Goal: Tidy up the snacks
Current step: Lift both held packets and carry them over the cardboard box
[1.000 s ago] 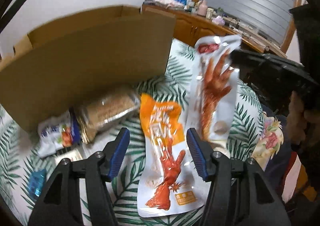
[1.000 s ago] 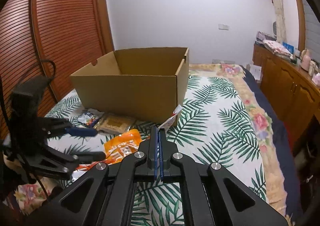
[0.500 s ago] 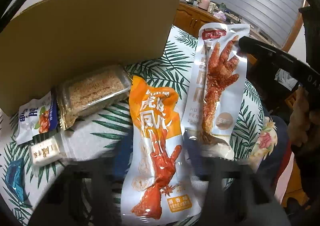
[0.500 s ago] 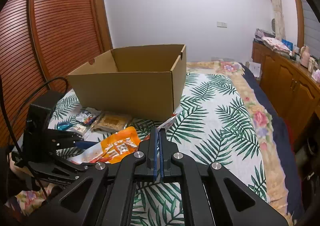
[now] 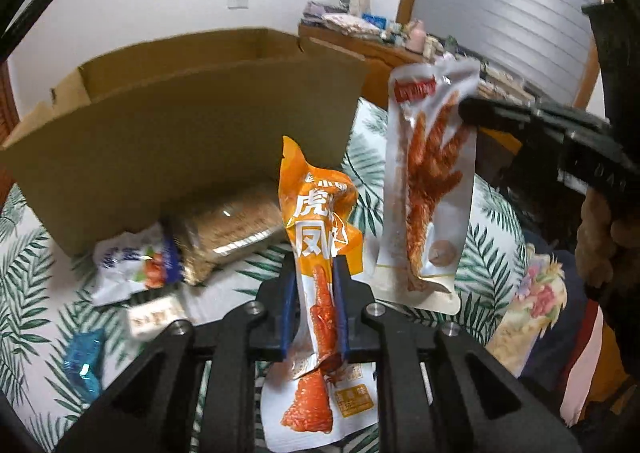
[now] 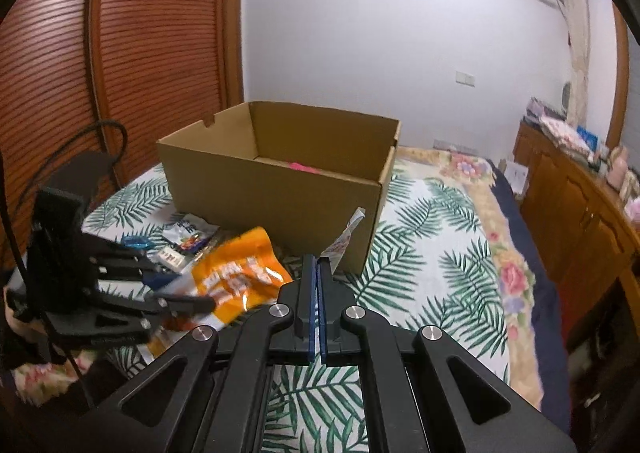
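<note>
The left gripper [image 5: 316, 289] is clenching an orange snack packet [image 5: 320, 229]; the right gripper [image 6: 317, 277] is clenching a silver packet [image 5: 428, 189], both near the cardboard box [image 6: 280, 181].

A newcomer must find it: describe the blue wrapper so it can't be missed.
Start at the cardboard box on the leaf-print bedspread. Loose snacks lie along its near wall; the blue wrapper lies farthest from it. Alone there it is shiny, translucent blue and unprinted.

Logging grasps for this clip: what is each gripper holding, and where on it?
Left gripper: orange pouch, clamped at its lower middle. Right gripper: silver pouch, pinched at its upper edge.
</note>
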Action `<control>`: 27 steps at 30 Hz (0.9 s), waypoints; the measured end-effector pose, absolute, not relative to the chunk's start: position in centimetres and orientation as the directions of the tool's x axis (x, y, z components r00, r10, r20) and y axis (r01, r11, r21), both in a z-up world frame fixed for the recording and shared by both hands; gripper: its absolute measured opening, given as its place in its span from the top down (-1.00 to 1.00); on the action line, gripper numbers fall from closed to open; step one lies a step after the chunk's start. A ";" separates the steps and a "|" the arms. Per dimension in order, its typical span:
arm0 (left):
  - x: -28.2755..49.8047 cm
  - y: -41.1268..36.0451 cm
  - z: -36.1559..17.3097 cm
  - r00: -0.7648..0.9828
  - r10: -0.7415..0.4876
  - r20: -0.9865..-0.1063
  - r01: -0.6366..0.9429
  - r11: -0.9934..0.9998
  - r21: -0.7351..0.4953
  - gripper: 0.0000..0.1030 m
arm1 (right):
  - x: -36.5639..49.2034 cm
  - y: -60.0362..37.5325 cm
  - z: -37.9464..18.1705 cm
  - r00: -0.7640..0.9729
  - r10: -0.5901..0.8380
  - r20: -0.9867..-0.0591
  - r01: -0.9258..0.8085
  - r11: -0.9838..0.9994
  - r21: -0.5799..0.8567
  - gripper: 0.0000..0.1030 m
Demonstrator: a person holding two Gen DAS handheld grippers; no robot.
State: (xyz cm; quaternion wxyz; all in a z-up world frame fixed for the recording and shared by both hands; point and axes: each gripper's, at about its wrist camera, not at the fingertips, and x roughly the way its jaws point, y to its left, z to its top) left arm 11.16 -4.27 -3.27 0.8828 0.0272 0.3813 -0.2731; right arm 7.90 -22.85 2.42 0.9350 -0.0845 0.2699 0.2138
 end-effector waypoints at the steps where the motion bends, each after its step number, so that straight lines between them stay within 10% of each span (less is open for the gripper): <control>1: 11.0 -3.9 -3.1 0.568 -0.464 -0.679 0.498 0.851 -0.166 0.74 | 7.9 -22.8 2.6 0.766 0.354 -0.536 -0.446 0.894 -0.047 1.00; 27: 15.8 1.0 8.0 0.756 -0.418 -0.504 0.421 0.900 -0.114 0.73 | 9.9 -20.2 12.6 0.855 0.353 -0.381 -0.451 0.868 -0.207 1.00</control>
